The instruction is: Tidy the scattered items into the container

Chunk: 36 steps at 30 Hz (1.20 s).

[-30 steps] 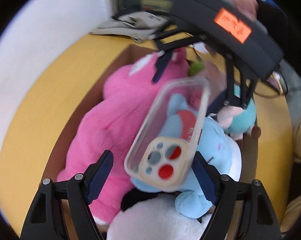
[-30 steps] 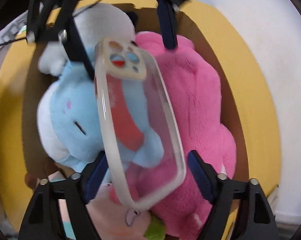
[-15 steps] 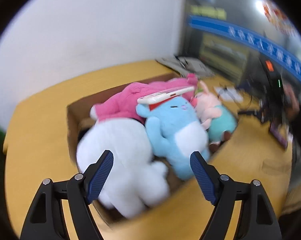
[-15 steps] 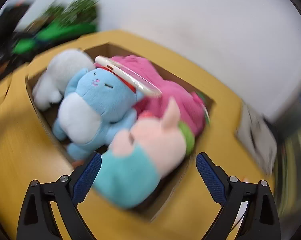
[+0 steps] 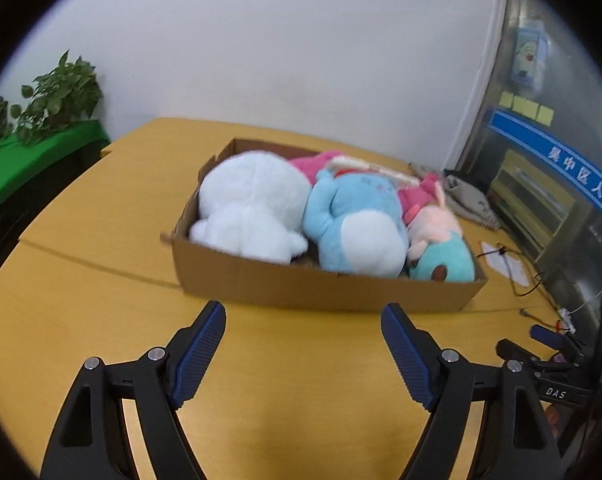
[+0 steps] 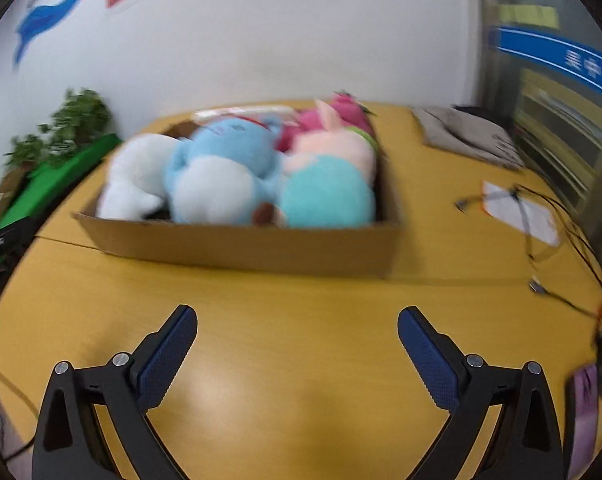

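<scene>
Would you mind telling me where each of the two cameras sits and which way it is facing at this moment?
Left wrist: sits on the left gripper, held above the yellow table, facing the cardboard box of plush toys; its open fingers show.
Right wrist: sits on the right gripper, facing the same box from further right; its open fingers show.
Shared: box, blue plush, wall, plant.

Both grippers are now far back from the cardboard box; the clear phone case, earlier between their fingers, now lies on the plush toys
</scene>
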### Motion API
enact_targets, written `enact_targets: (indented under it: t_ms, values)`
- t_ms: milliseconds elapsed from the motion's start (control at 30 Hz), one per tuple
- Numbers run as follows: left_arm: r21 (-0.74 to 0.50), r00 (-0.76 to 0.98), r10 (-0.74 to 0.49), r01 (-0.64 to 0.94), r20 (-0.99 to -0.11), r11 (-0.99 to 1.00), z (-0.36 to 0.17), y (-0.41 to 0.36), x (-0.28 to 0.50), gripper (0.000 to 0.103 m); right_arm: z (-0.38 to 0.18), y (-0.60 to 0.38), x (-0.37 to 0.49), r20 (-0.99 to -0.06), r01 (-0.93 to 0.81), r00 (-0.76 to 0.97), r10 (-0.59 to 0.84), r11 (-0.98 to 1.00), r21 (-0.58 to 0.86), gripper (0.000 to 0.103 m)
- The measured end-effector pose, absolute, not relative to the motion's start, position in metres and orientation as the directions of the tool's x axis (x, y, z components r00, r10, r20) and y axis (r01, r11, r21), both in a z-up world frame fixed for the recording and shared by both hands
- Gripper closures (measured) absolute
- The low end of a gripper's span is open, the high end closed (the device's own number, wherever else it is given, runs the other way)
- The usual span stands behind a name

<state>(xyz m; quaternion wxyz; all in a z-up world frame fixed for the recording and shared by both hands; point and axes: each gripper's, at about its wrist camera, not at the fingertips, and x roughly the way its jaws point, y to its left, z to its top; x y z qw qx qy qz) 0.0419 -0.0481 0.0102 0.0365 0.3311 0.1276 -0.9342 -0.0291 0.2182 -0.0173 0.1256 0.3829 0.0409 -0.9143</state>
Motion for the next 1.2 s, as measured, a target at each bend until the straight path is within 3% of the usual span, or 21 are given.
enact_targets:
  t_ms: [200,600,1200]
  values:
    - [-0.094,-0.741,-0.060,0.165,-0.669,-0.982,-0.017,-0.024,0.040,0.022,-0.028,0.223,-0.006,-0.697,0.218,-0.695,-0.176,-0.976,0.030,0.001]
    - [-0.043,-0.732,-0.091,0.162,-0.676,-0.986,-0.030,-0.014,0.046,0.023,-0.016,0.218,0.020,-0.646,0.269,-0.730,-0.223,-0.963,0.028,0.001]
    - [-0.019,-0.715,-0.085,0.136,-0.694,-0.991,-0.039,-0.002,0.044,0.023,-0.014,0.211,0.016,-0.632,0.228,-0.760,-0.155,-0.973,-0.036,0.001]
